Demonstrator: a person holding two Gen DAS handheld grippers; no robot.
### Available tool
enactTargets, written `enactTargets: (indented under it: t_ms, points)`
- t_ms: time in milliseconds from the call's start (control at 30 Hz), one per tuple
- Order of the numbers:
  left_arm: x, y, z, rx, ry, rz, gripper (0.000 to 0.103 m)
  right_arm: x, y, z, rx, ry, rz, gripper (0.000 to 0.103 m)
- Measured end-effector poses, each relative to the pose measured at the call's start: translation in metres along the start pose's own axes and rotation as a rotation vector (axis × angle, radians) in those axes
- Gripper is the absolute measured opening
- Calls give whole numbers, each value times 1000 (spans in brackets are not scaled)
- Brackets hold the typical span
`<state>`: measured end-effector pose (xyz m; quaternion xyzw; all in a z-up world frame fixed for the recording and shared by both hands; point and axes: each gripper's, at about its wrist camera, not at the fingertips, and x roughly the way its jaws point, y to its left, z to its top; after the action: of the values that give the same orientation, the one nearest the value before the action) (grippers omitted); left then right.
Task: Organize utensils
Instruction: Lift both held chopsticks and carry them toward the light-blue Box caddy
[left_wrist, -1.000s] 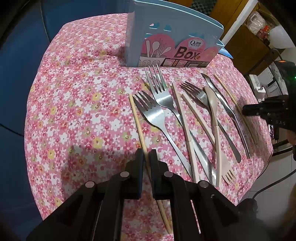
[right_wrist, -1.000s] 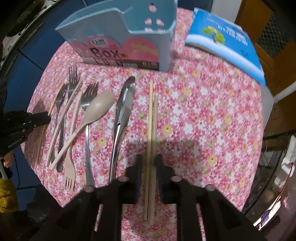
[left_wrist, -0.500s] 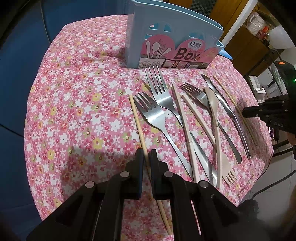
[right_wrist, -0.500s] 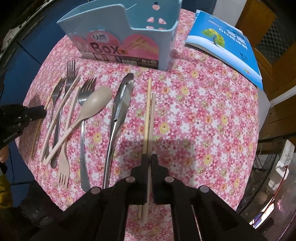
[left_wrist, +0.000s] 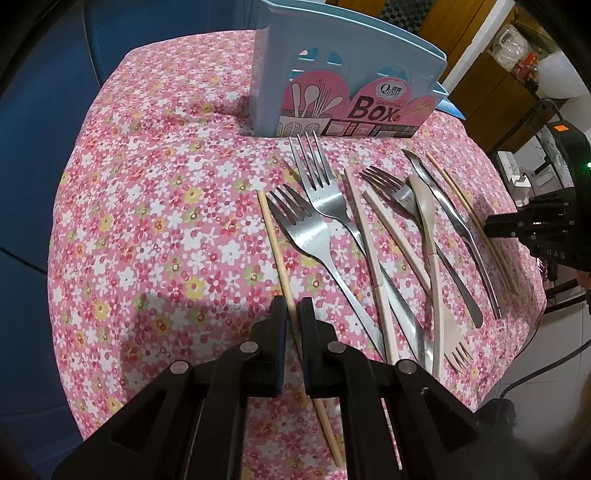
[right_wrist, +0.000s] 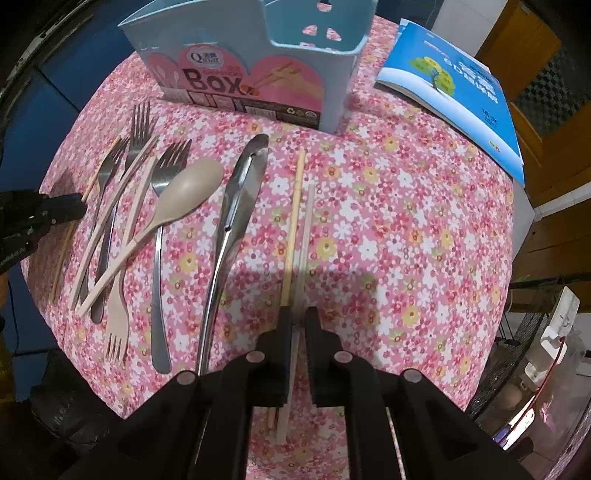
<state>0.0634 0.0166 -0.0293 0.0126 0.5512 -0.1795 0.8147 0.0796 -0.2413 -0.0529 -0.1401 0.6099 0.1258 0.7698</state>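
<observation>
Your target, the tall pale-blue plastic utensil box (left_wrist: 347, 70) with the pink label, stands at the far edge of the pink floral tablecloth (left_wrist: 155, 206). The forks, knife, spoon and chopsticks lie in a row in front of it, so by my reading sorting has barely begun and you are at the pick-up step.

Your right gripper (right_wrist: 298, 325) has its jaws nearly together around a pair of pale chopsticks (right_wrist: 297, 221) lying side by side, and looks to be pinching them. Your left gripper (left_wrist: 290, 317) has its jaws close on either side of a single thin wooden chopstick (left_wrist: 275, 243); whether they actually grip it, I cannot tell.

Next, lift both straight up, keep the sticks level, then carry them toward the box and tip them upright into one compartment.
</observation>
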Motion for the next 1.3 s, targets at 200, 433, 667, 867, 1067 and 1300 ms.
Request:
enactTargets:
  t_ms: [200, 433, 667, 867, 1067, 1300]
  points:
    - [4, -2, 8, -5, 19, 6, 7, 8, -1, 19, 22, 11, -4, 10]
    - [9, 3, 23, -25, 69, -17, 7, 10, 4, 36, 8, 13, -14, 11]
    - [5, 9, 28, -63, 38, -39, 4, 0, 10, 33, 38, -79, 14, 7]
    - [-24, 5, 27, -69, -95, -56, 2, -36, 8, 9, 93, -264, 96, 7]
    - [-49, -5, 39, -66, -259, -51, 2, -71, 13, -5, 116, -475, 96, 7]
    - [-65, -12, 67, -60, -418, -89, 2, -97, 13, -4, 126, -662, 69, 7]
